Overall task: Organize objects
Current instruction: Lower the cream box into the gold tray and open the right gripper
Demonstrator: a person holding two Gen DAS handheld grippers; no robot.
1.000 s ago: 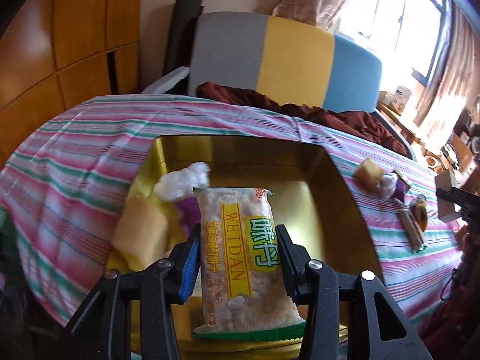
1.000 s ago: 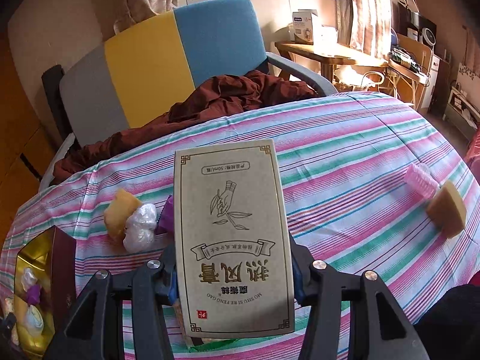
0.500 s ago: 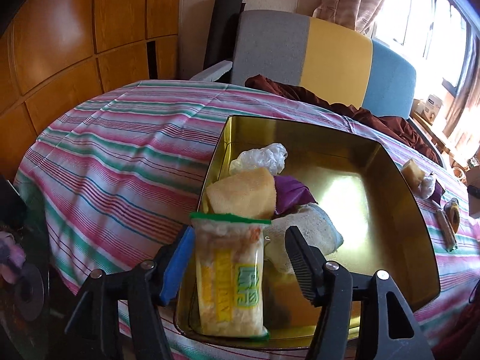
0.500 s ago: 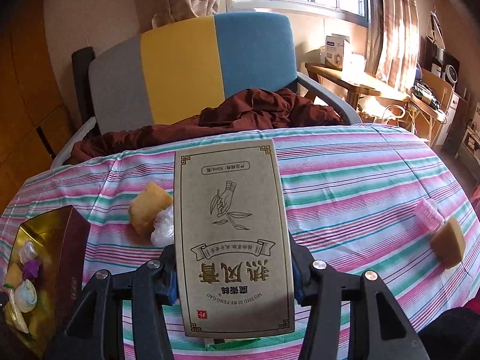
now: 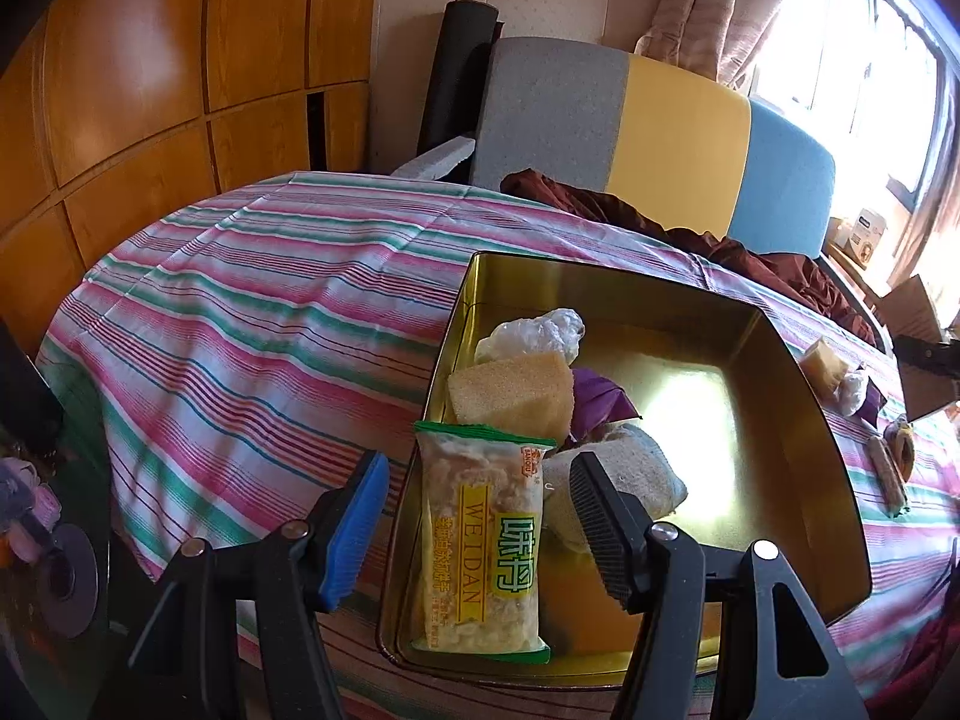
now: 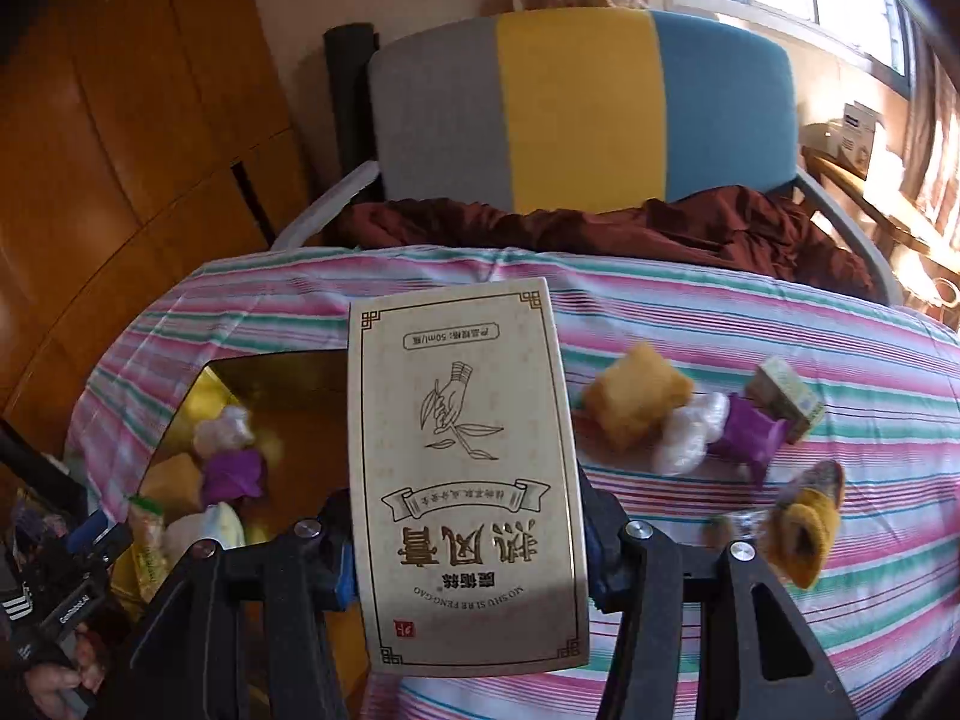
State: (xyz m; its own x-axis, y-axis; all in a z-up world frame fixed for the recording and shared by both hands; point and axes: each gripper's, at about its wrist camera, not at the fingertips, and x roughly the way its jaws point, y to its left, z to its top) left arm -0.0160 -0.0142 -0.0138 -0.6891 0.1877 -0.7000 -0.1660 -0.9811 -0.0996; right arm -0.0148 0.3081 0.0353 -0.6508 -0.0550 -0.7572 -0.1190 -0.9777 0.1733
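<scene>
A gold tin tray [image 5: 798,420] sits on the striped tablecloth. In it lie a WEIDAN snack packet [image 5: 480,540], a yellow sponge [image 5: 510,390], a clear plastic wad [image 5: 534,330], a purple wrapper [image 5: 594,402] and a grey cloth bundle [image 5: 624,480]. My left gripper [image 5: 474,528] is open, its fingers either side of the packet without touching it. My right gripper [image 6: 465,546] is shut on a beige cardboard box [image 6: 462,468], held above the table beside the tray [image 6: 276,372].
On the cloth right of the tray lie a yellow sponge [image 6: 636,408], a plastic wad [image 6: 684,438], a purple wrapper [image 6: 750,438], a small box [image 6: 786,396] and a brown-yellow item [image 6: 804,522]. A grey, yellow and blue chair [image 6: 576,108] with dark red cloth stands behind.
My left gripper has opened and let go of the snack packet, which now lies in the tray's near corner. My right gripper has carried the box left toward the tray.
</scene>
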